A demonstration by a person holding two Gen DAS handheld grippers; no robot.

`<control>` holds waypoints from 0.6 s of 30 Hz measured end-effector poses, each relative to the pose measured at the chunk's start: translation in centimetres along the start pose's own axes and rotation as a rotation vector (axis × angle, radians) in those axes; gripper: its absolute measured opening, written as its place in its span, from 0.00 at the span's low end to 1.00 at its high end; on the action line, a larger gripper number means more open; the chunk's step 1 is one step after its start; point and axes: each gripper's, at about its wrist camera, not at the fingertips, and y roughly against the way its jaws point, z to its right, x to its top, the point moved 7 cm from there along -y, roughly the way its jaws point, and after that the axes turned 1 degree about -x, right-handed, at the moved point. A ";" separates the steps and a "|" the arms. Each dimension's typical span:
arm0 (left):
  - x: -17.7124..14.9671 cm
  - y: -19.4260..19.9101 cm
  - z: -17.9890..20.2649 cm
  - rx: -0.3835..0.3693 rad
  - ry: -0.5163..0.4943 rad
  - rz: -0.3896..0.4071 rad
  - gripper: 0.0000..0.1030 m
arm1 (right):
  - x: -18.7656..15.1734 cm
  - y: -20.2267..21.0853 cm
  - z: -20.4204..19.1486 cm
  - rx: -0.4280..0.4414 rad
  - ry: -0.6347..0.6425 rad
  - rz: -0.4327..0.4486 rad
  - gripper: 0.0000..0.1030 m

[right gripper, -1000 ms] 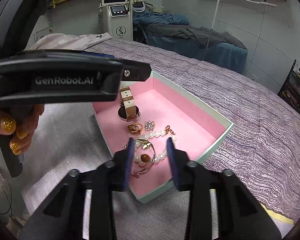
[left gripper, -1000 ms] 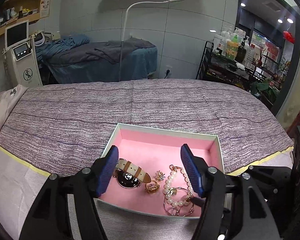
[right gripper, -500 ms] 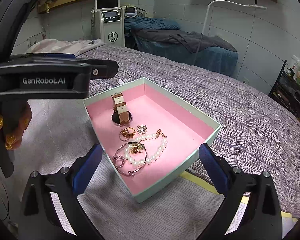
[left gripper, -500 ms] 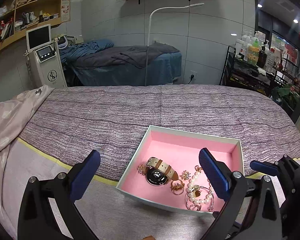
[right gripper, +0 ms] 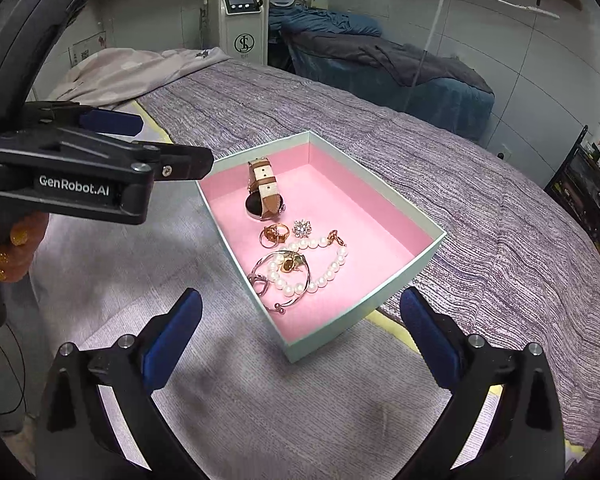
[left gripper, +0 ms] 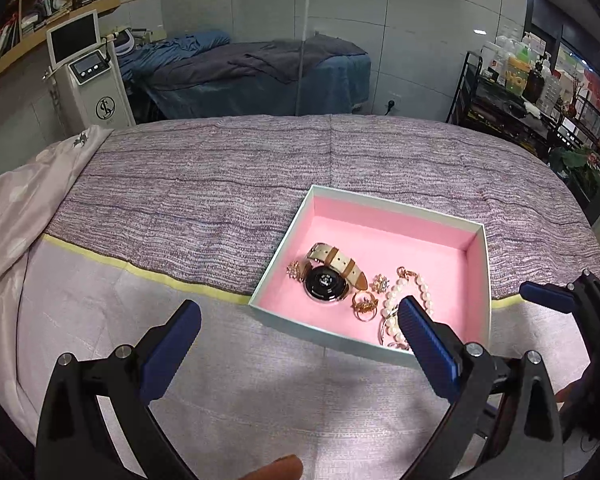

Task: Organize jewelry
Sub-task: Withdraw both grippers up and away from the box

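Observation:
An open mint box (left gripper: 400,206) with a pink lining lies on the bed. It holds a tan-strapped watch (left gripper: 327,283), a gold ring (left gripper: 364,304), a crystal brooch (left gripper: 381,282) and a pearl bracelet (left gripper: 424,288). My left gripper (left gripper: 298,308) stands open and holds nothing, just short of the box's near wall. In the right wrist view the box (right gripper: 380,192) shows the watch (right gripper: 265,196), the pearl bracelet (right gripper: 320,264) and a silver bangle (right gripper: 280,280). My right gripper (right gripper: 300,299) is open and holds nothing, above the box's near corner.
The box sits on a purple striped bedspread (left gripper: 220,184), near a pale sheet edged with yellow tape (left gripper: 140,268). A pale blanket (left gripper: 4,216) lies at the left. A hand with gold nails (right gripper: 12,252) holds the left gripper. A white machine (left gripper: 92,80) and a shelf cart (left gripper: 520,80) stand beyond.
Both grippers have opened from partly closed to wide. The left one drew back and swung left, so the box now sits to the right. The right one drew back from the bangle.

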 end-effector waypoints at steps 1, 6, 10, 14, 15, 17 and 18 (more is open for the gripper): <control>-0.3 -0.2 -0.1 0.012 -0.006 -0.023 0.94 | 0.0 0.1 -0.1 0.002 0.013 -0.011 0.95; -1.5 -0.3 -1.2 0.045 -0.036 -0.122 0.94 | -0.2 0.1 0.2 0.014 0.029 -0.095 0.95; -2.2 -0.3 -1.4 0.044 -0.072 -0.178 0.94 | -0.2 -0.1 0.3 0.042 0.025 -0.157 0.95; -2.7 -0.6 -1.6 0.044 -0.081 -0.210 0.94 | -0.2 -0.5 0.3 0.064 0.026 -0.225 0.95; -2.7 -0.7 -1.6 0.044 -0.082 -0.215 0.94 | -0.2 -0.7 0.4 0.066 0.023 -0.236 0.95; -2.8 -1.0 -1.6 0.050 -0.085 -0.223 0.94 | -0.2 -0.9 0.5 0.060 0.022 -0.249 0.95; -2.9 -1.1 -1.6 0.055 -0.087 -0.227 0.94 | -0.3 -1.0 0.5 0.055 0.022 -0.255 0.95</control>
